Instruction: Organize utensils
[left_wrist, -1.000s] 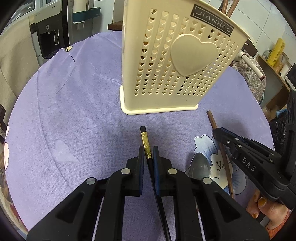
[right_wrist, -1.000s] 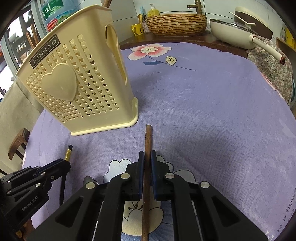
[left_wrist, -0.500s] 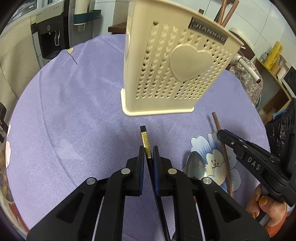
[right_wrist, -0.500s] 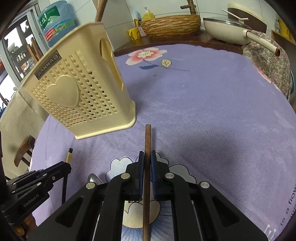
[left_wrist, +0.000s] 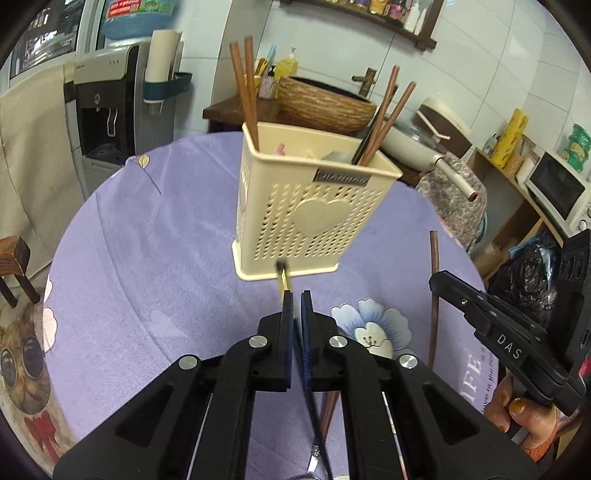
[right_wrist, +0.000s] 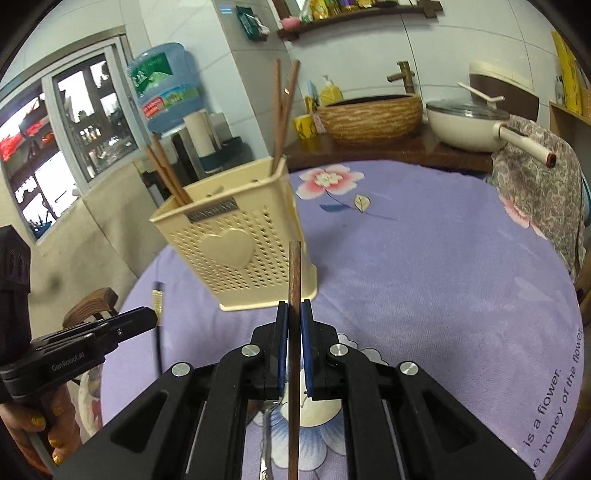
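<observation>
Both grippers were clamped on a chopstick each, lifted clear of the purple tablecloth (right_wrist: 424, 266), prob. so the sticks could be carried up and over to the cream holder (left_wrist: 310, 218) w/o dragging. The left gripper (left_wrist: 294, 295) had its jaws pinched nearly together on a black chopstick w/ a gold band (left_wrist: 283, 278); the stick ran back btw. the jaws and its far tip poked out in front, lined up against the holder's base in that view. The right gripper (right_wrist: 294, 304) was likewise squeezed narrow on a brown wooden chopstick (right_wrist: 294, 273), held about mid-length, far end pointing up-and-away at the holder's right wall. Gripping mid-shaft looked deliberate: enough stick ahead of the jaws to drop into the holder's open top. The holder stood upright near the middle of the round table, just beyond both tips, heart facing the cameras; it already had brown chopsticks (left_wrist: 245, 85) leaning in the left corner and more (left_wrist: 388, 118) in the right. A spoon (right_wrist: 265, 435) lay on the cloth below the right gripper, not yet picked up. Judging by this, the job was partway: next each stick needs raising above the rim, then tilting down into a compartment; which one, can't tell.
</observation>
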